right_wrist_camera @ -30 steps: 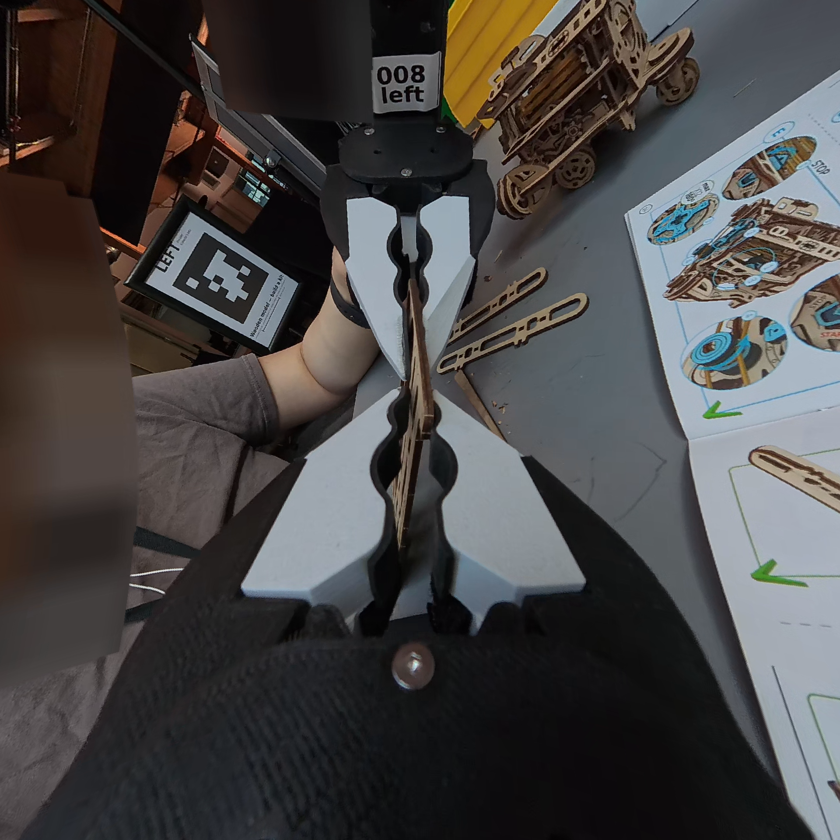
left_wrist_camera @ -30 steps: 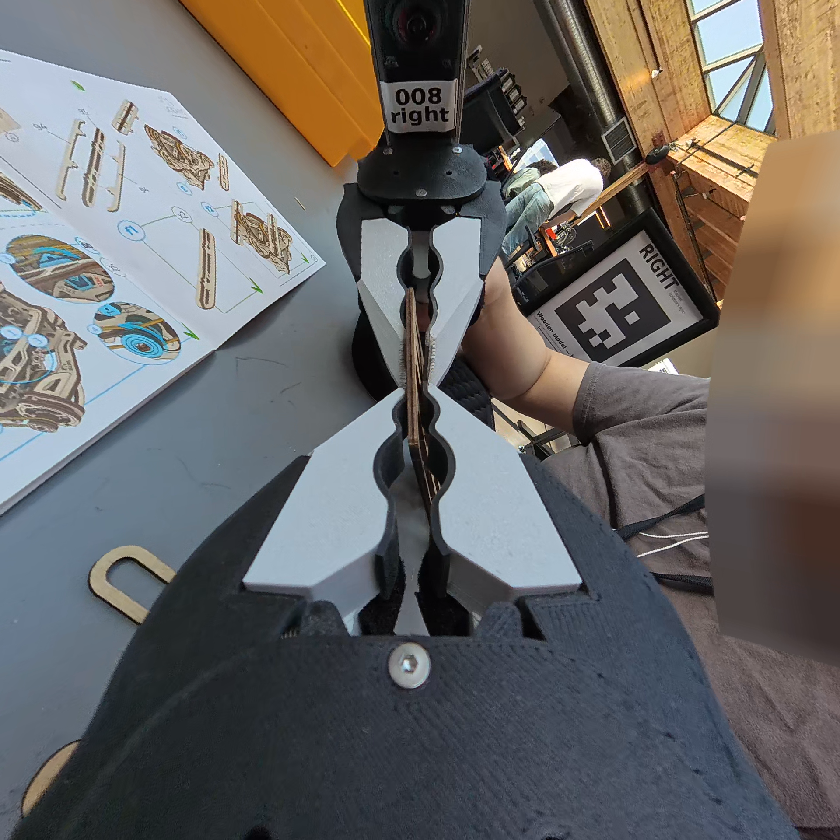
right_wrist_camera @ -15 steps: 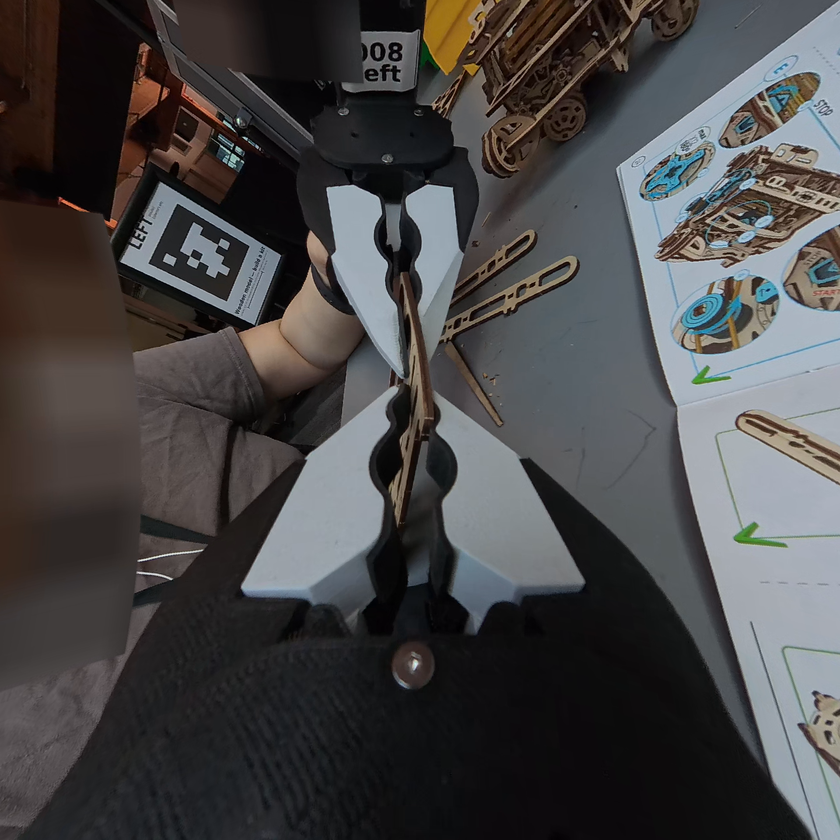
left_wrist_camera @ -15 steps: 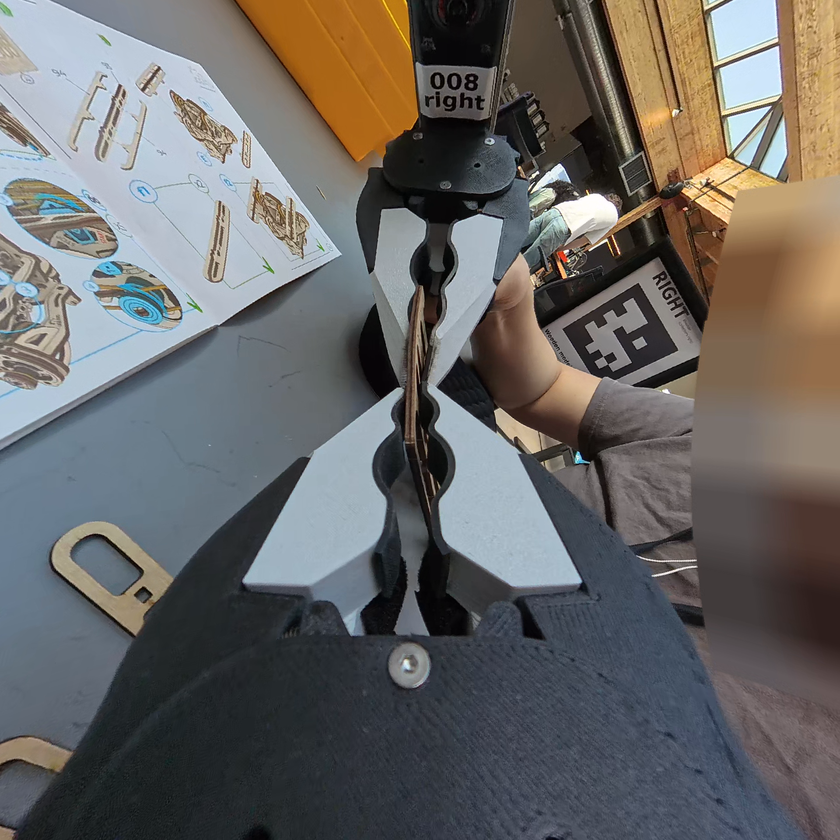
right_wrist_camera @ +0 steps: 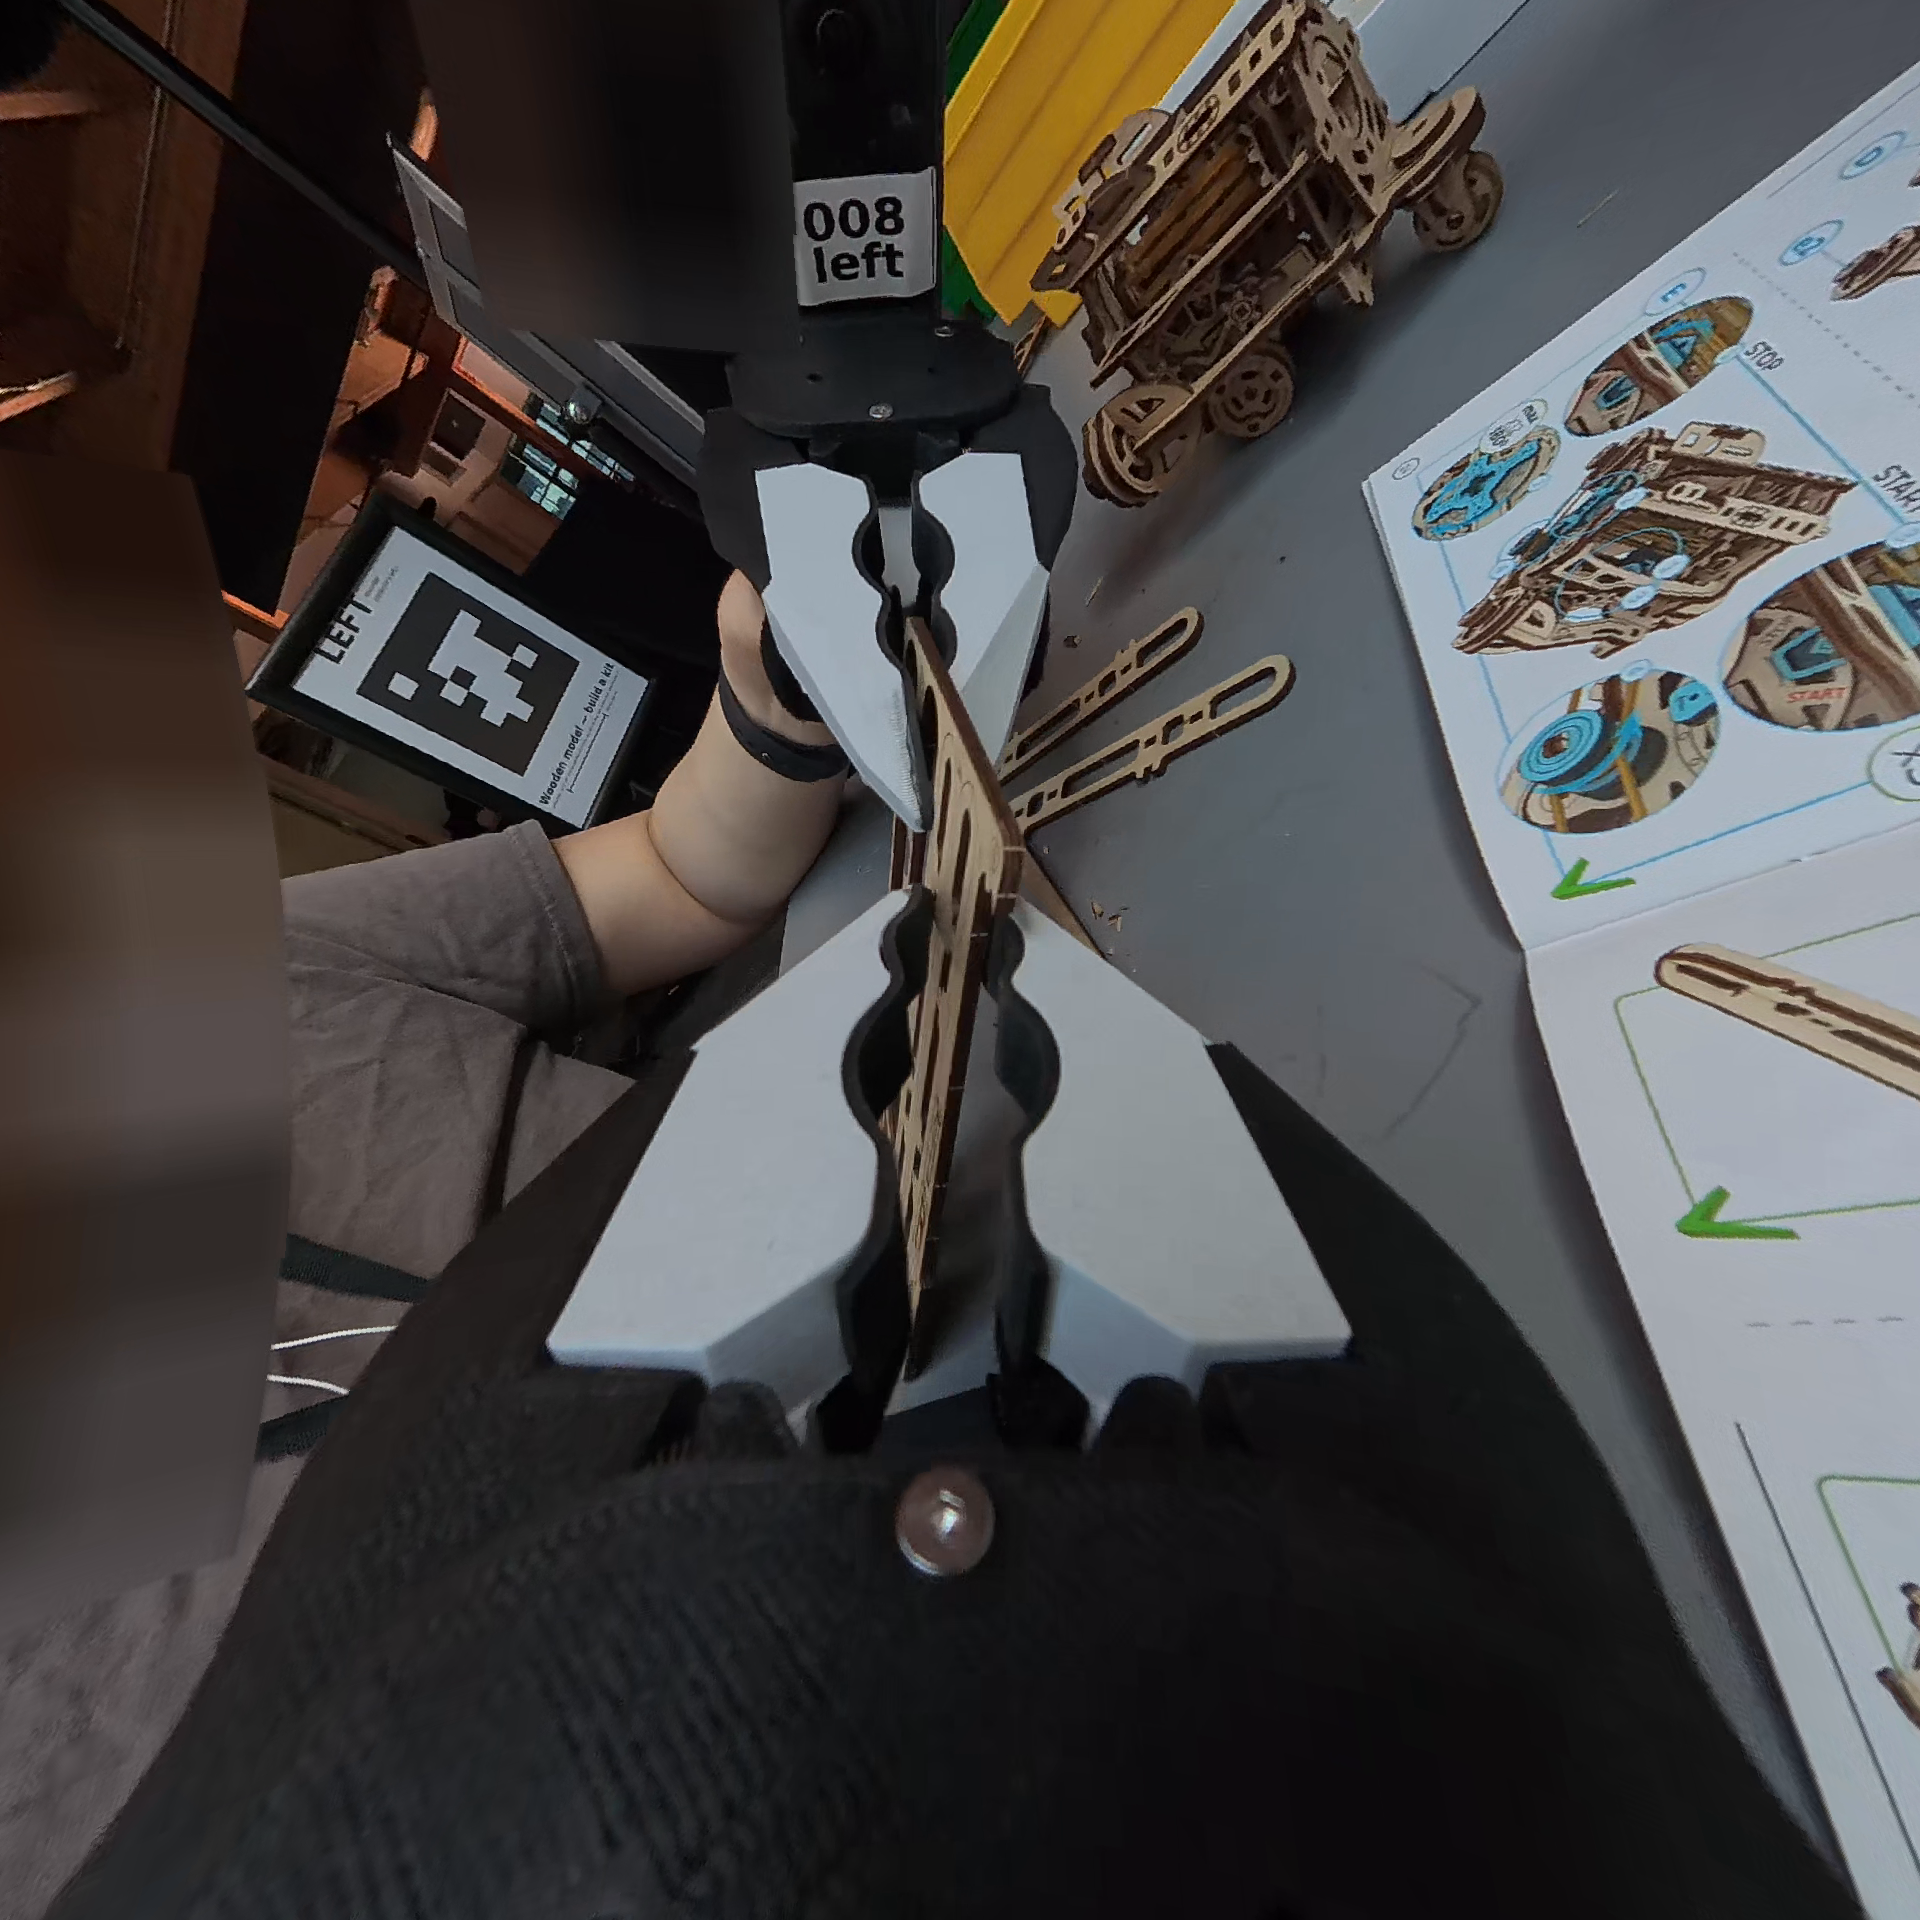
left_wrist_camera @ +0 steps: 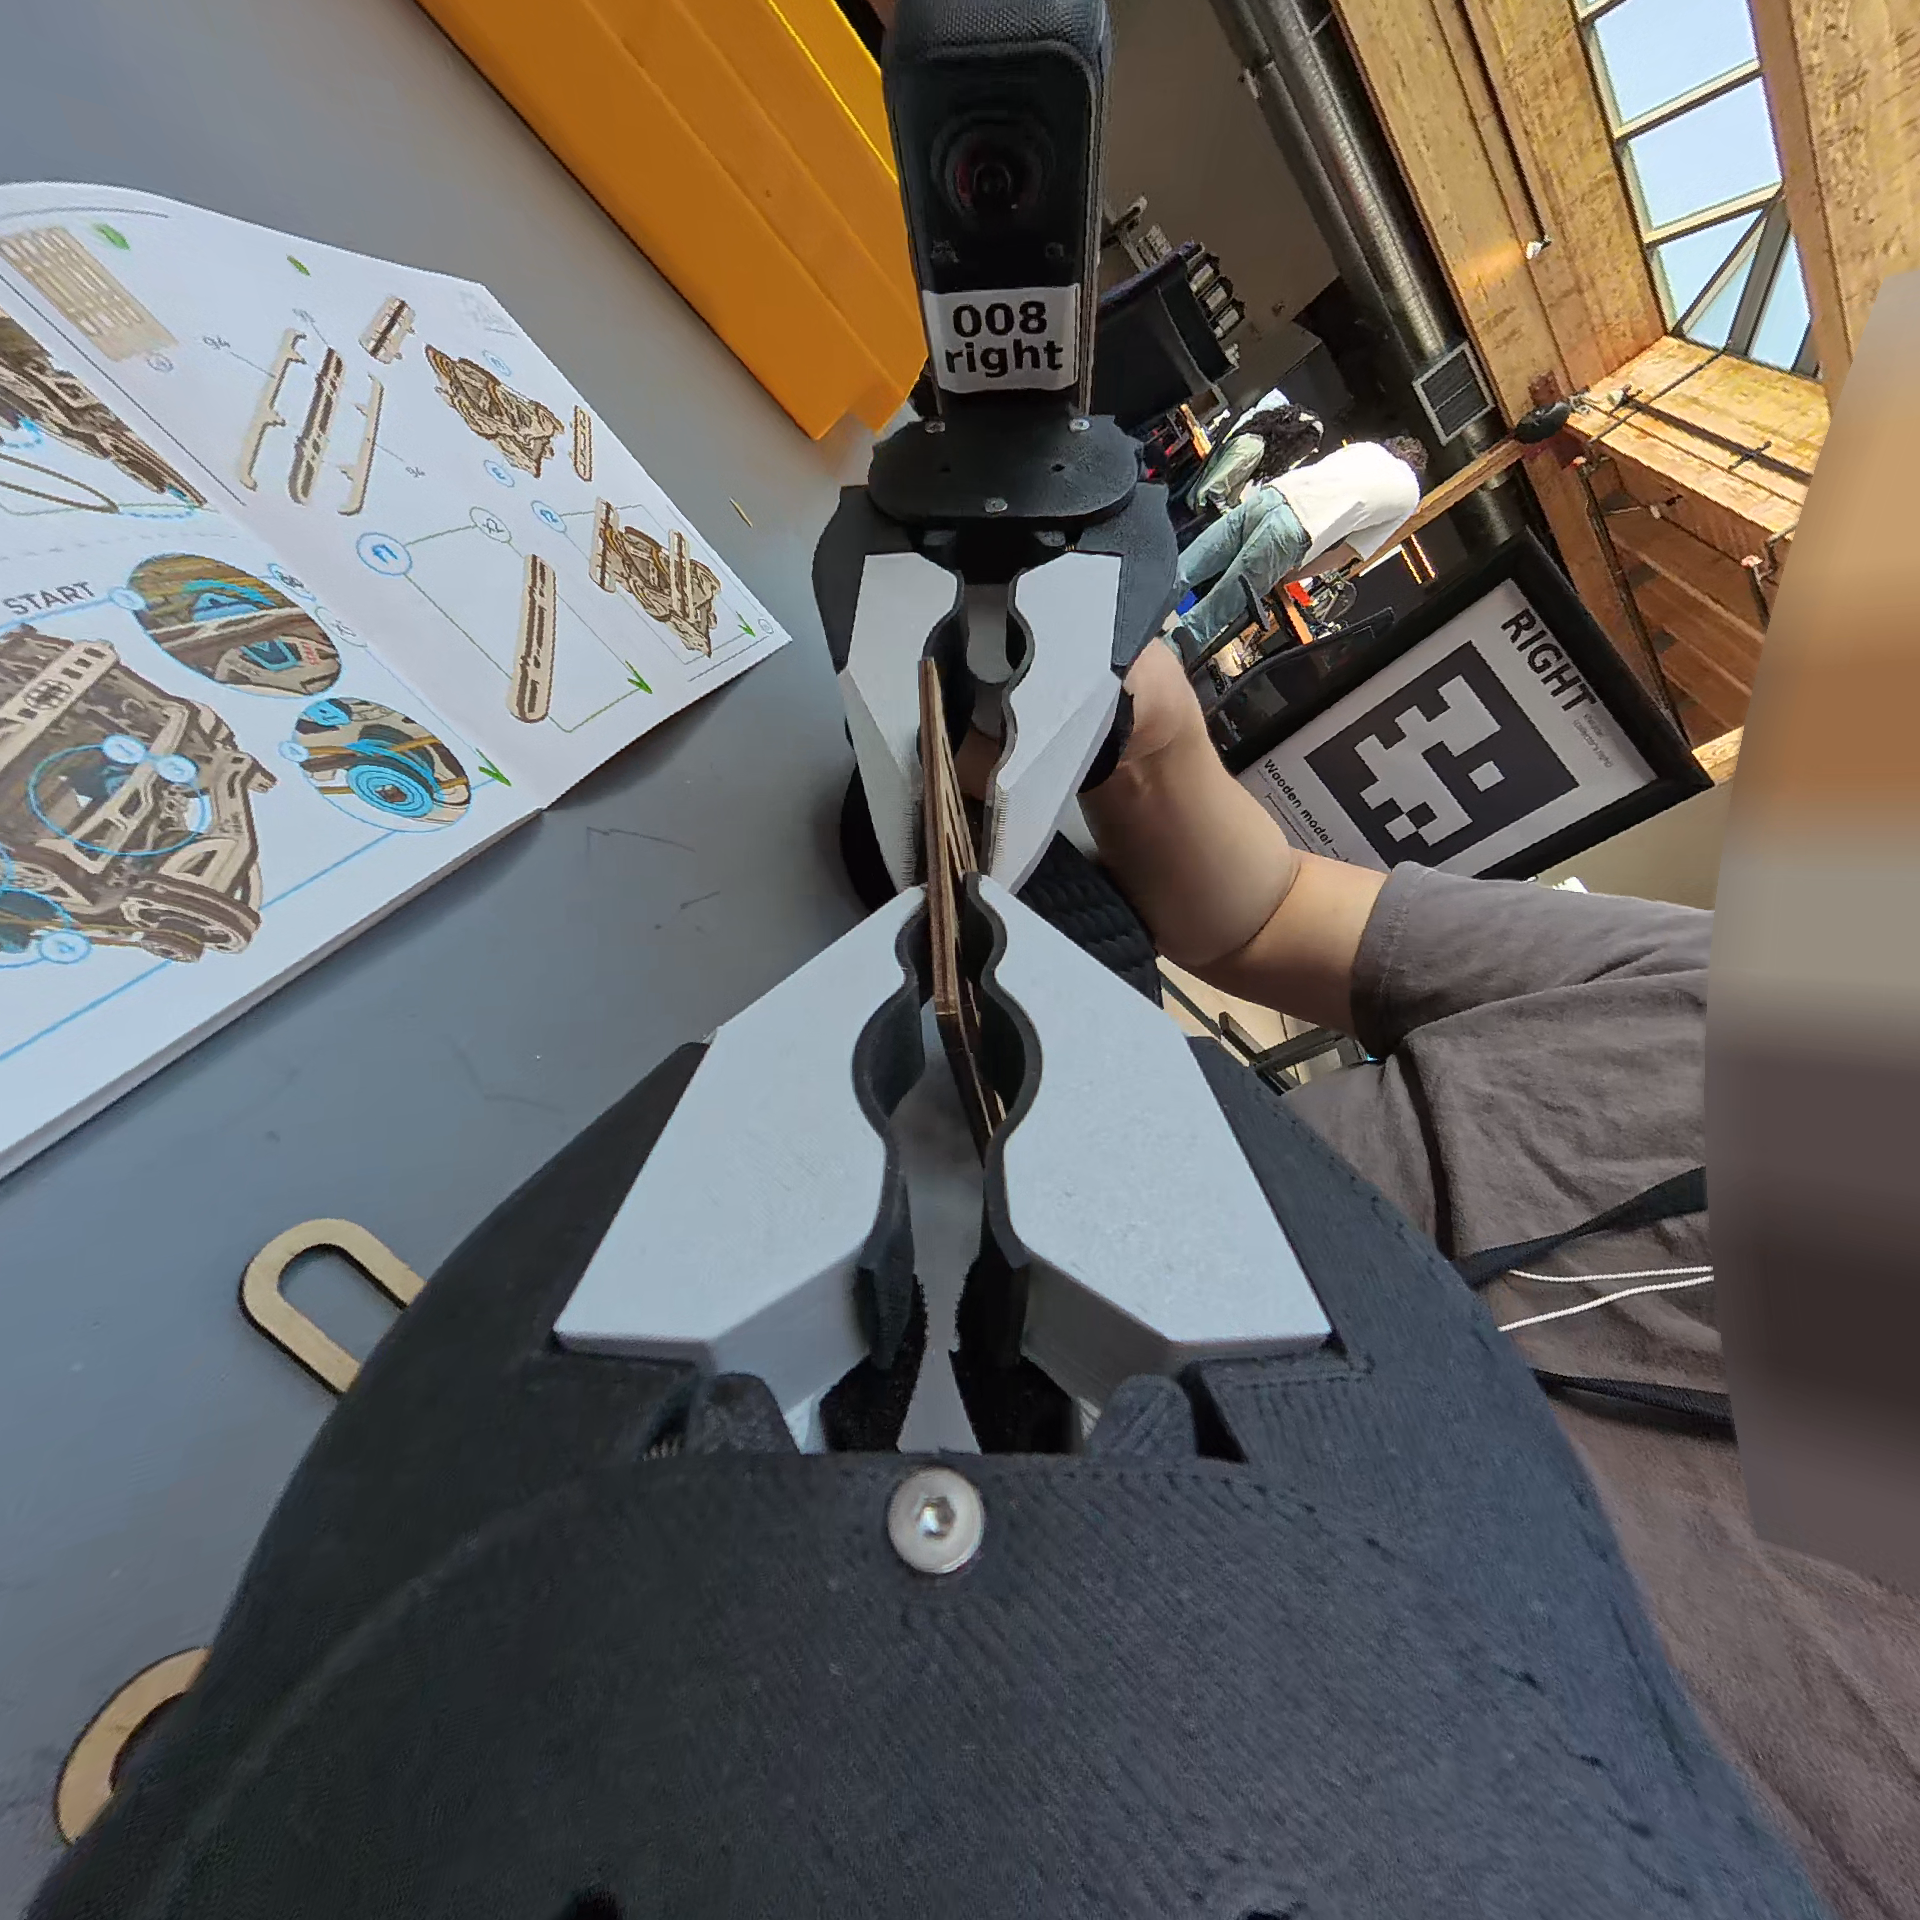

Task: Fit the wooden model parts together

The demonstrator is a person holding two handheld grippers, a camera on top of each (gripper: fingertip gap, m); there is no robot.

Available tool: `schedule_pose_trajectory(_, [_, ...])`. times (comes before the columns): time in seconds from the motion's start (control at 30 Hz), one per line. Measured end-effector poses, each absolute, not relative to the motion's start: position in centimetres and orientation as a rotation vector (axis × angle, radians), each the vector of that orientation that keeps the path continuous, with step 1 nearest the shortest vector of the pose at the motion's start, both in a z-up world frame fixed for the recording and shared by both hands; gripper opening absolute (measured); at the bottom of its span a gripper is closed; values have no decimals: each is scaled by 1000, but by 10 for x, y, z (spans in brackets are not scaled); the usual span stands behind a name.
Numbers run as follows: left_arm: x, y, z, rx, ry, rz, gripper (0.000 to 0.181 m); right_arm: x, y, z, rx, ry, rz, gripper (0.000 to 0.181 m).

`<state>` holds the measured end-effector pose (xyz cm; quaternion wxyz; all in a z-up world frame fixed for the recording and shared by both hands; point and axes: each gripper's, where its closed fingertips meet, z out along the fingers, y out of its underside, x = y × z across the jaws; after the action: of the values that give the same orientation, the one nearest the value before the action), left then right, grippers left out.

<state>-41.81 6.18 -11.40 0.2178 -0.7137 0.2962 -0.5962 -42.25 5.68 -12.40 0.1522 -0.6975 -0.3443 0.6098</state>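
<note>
A thin flat wooden part with slots [right_wrist_camera: 961, 831] is held between both grippers, which face each other tip to tip above the grey table [left_wrist_camera: 582, 966]. My left gripper [left_wrist_camera: 951, 899] is shut on one end; the part shows edge-on there [left_wrist_camera: 940, 821]. My right gripper [right_wrist_camera: 961, 906] is shut on the other end. The right gripper shows opposite in the left wrist view [left_wrist_camera: 961, 878], and the left gripper in the right wrist view [right_wrist_camera: 956, 795]. A second thin layer seems to lie against the part; I cannot tell if it is separate.
An open instruction booklet [left_wrist_camera: 312, 623] lies on the table, also in the right wrist view [right_wrist_camera: 1714, 727]. A built wooden model car [right_wrist_camera: 1247, 260], two loose slotted strips [right_wrist_camera: 1143, 727], a wooden loop piece [left_wrist_camera: 312, 1299] and a yellow bin [left_wrist_camera: 727, 187] are nearby. The tips of both grippers are at nearly the same place. From either gripper's tips it is about 20 centimeters to the built wooden model car [right_wrist_camera: 1247, 260].
Both grippers stay shut on the wooden part. The pair has twisted a little, so the part's slotted face now shows in the right wrist view.
</note>
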Motion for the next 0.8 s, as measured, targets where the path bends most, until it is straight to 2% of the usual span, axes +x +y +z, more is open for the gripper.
schedule_pose_trajectory(0.6, [-417, 59, -111, -1959, 841, -1657, 0, -427, 49, -121, -1972, -978, 1880, 0])
schedule_pose_trajectory(0.7, [-415, 58, -114, -1956, 837, -1690, 6, -426, 49, -123, -1971, -988, 1867, 0])
schedule_pose_trajectory(0.8, [-412, 55, -122, -1982, 855, -1700, 0, -427, 50, -126, -1971, -994, 1858, 0])
